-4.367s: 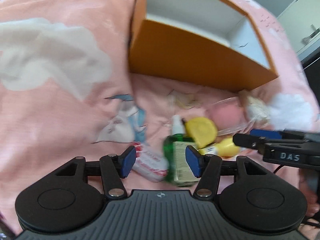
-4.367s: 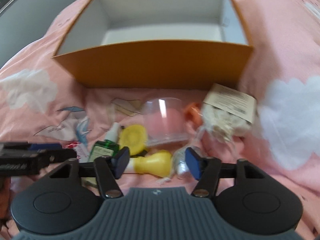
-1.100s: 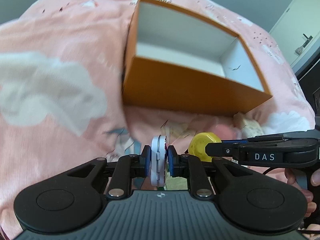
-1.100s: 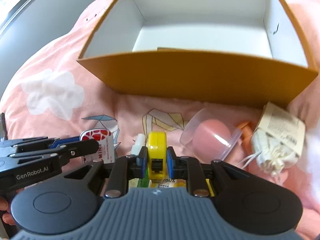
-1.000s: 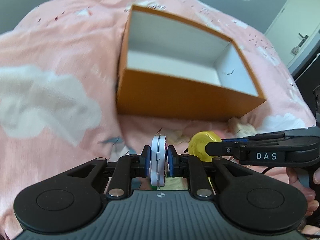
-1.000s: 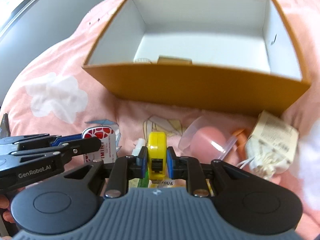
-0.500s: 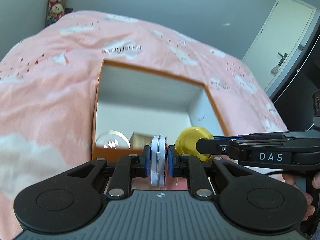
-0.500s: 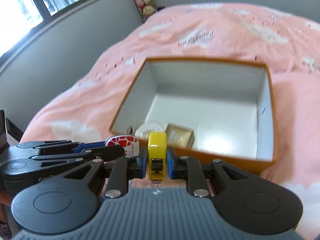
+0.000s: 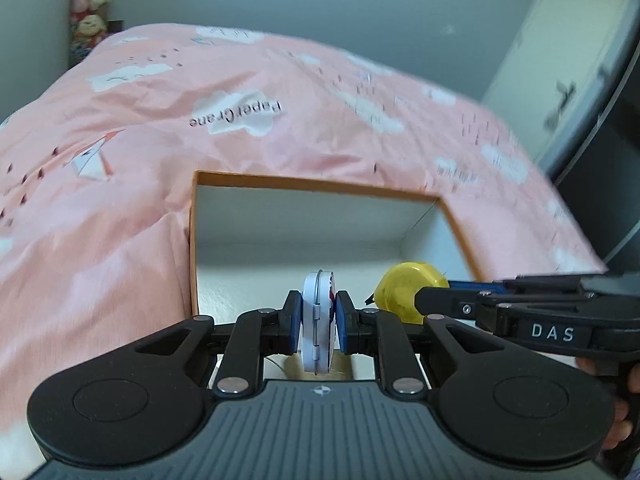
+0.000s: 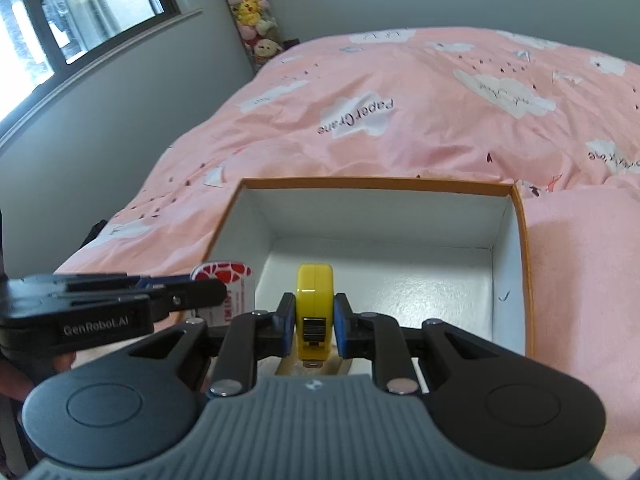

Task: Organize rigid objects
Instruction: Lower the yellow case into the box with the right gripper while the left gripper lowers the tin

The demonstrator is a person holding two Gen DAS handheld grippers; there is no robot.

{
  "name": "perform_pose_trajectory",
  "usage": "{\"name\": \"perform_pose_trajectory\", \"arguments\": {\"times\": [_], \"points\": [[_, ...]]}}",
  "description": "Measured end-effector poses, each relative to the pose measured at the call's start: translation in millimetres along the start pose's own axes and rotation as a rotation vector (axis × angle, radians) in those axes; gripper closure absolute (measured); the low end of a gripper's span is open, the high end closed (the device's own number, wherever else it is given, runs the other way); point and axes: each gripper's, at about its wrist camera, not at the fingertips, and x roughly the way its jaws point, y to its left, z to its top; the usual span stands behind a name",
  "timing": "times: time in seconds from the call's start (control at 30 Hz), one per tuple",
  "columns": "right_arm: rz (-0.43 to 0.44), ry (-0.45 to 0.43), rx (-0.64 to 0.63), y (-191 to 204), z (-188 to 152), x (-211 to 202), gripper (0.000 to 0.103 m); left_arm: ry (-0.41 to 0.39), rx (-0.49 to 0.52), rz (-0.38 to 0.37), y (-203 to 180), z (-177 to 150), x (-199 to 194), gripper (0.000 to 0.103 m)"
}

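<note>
Matt cardboard box point(image 10: 520, 248) (white inside), soft cotton-like bedspread point(image 10: 400, 128), glossy tape measure point(image 10: 314, 300)

Left gripper point(image 9: 318, 320) at lower centre clamps a white round tin point(image 9: 317, 326); right gripper point(image 10: 314, 326) pinches a yellow tape measure point(image 10: 314, 308)

Your two wrist cameras both look forward and down along their fingers, close above the open orange cardboard box with white inner walls point(image 9: 408, 216) point(image 10: 508, 248). They share that box and the pink cloud-printed bedspread point(image 9: 120, 208) point(image 10: 400, 140) beyond, and each sees the other's gripper.
</note>
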Motion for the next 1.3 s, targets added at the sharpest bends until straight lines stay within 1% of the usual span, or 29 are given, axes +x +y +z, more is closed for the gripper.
{"name": "perform_pose_trajectory", "arguments": {"times": [0.07,0.17,0.27,0.33,0.4,0.53,0.73,0.77,0.83,0.97,1.0,1.03,1.13,1.2,1.3], "points": [[0.001,0.021,0.023,-7,2,15,0.085,0.050,0.042,0.021,-1,5,19,0.084],[0.005,0.047,0.041,-15,5,35,0.085,0.135,0.071,0.026,0,9,48,0.084],[0.001,0.072,0.056,-21,5,53,0.085,0.198,0.124,0.085,-2,9,76,0.084],[0.002,0.089,0.071,-27,5,64,0.085,0.229,0.179,0.116,-6,9,90,0.084],[0.002,0.102,0.080,-33,4,72,0.085,0.255,0.204,0.137,-8,9,100,0.084],[0.005,0.121,0.096,-41,4,83,0.085,0.323,0.209,0.150,-6,6,116,0.083],[0.013,0.134,0.095,-45,2,92,0.085,0.368,0.219,0.186,-6,12,125,0.083],[0.016,0.137,0.095,-45,2,93,0.085,0.373,0.225,0.198,-7,12,126,0.079],[0.023,0.140,0.100,-46,2,94,0.085,0.374,0.240,0.218,-9,12,126,0.078],[0.023,0.145,0.107,-47,1,96,0.085,0.354,0.342,0.287,-19,11,125,0.071],[0.022,0.147,0.107,-48,1,96,0.085,0.348,0.357,0.292,-21,11,123,0.068],[0.022,0.148,0.107,-48,0,96,0.084,0.347,0.370,0.295,-22,11,122,0.068],[0.020,0.150,0.108,-47,0,97,0.084,0.340,0.413,0.324,-25,11,120,0.069],[0.024,0.149,0.106,-45,1,97,0.084,0.317,0.433,0.344,-27,12,115,0.071],[0.032,0.145,0.106,-42,3,98,0.085,0.257,0.390,0.312,-24,19,98,0.070]]}}
